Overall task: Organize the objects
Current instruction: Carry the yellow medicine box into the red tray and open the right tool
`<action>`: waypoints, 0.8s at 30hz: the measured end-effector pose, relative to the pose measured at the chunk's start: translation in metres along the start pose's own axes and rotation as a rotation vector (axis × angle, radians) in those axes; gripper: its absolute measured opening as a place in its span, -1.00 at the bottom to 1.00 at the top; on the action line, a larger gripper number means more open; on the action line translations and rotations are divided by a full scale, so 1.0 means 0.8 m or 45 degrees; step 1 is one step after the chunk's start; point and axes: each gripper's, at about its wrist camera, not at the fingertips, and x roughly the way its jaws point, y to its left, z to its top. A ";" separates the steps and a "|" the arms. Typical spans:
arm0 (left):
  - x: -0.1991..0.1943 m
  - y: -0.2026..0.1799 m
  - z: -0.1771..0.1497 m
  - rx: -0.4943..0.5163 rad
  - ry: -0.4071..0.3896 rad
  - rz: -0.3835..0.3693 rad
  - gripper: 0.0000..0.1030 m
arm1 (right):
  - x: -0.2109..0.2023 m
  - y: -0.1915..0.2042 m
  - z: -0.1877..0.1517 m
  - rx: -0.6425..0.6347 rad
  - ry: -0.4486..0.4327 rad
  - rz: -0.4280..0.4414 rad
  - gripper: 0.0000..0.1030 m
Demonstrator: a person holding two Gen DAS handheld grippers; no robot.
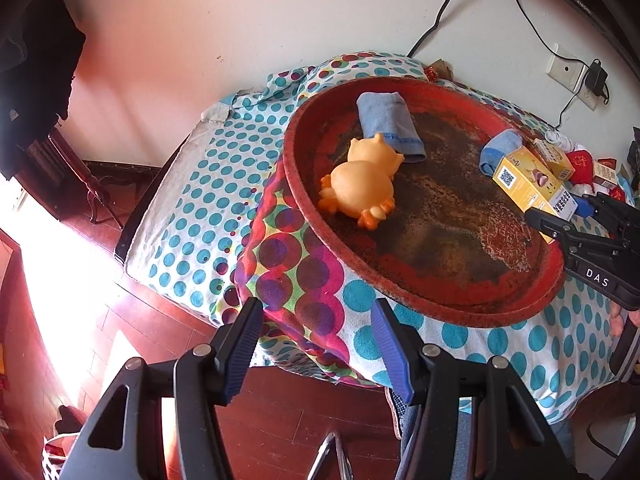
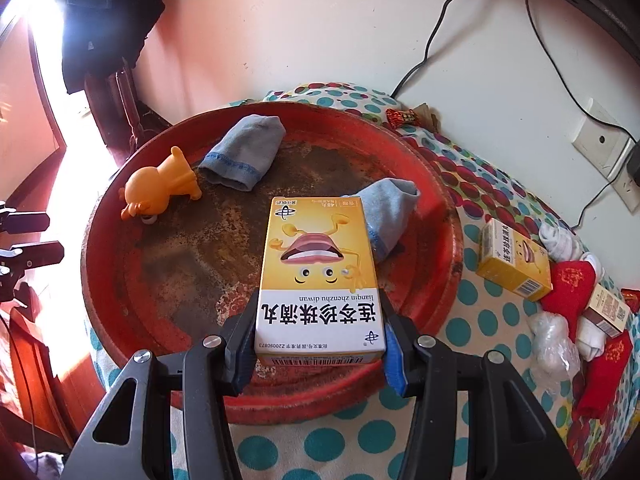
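A round red tray [image 2: 448,216] [image 1: 460,308] sits on a dotted cloth. In it lie an orange toy figure [image 2: 156,192] [image 1: 360,184] and two blue-grey socks [image 2: 244,152] [image 2: 390,208]; they also show in the left wrist view [image 1: 390,126] [image 1: 498,148]. My right gripper [image 2: 320,344] is shut on a yellow and white medicine box [image 2: 318,276] and holds it over the tray's near right part; it shows at the right of the left wrist view [image 1: 560,216] with the box [image 1: 528,184]. My left gripper [image 1: 316,344] is open and empty, off the tray's near edge.
Right of the tray on the cloth lie a second yellow box [image 2: 514,260], red socks [image 2: 572,292], white socks [image 2: 560,240], a crumpled plastic bag [image 2: 554,340] and a brown box [image 2: 608,312]. Cables and a wall socket [image 2: 604,144] are behind. Wooden floor [image 1: 280,420] lies below the table edge.
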 end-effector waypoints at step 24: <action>-0.021 -0.064 0.011 0.092 0.002 -0.028 0.12 | 0.025 0.010 -0.005 -0.026 0.037 0.032 0.02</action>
